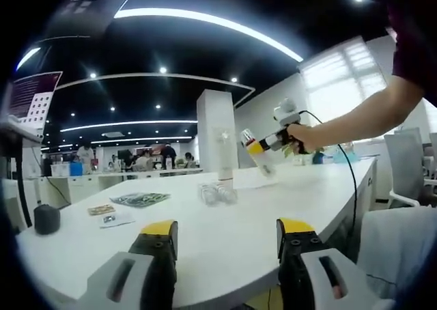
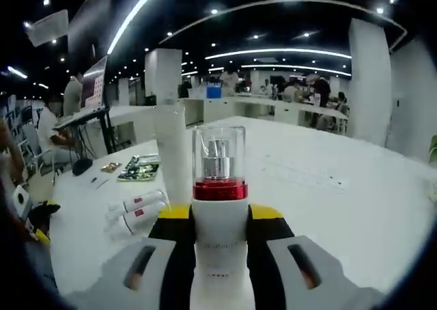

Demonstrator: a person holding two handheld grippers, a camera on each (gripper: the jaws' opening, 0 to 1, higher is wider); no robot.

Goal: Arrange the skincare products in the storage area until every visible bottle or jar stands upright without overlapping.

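Left gripper [image 1: 227, 245] hovers low over the desk [image 1: 205, 235], fingers spread and bare. Two tubes [image 1: 217, 192] lie mid-desk. Right gripper [image 2: 220, 221], arm outstretched, pinches a bottle [image 2: 219, 207] raised above the desk.

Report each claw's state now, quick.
Left claw: open, holding nothing.
Right claw: closed on a bottle with a red band and clear cap.
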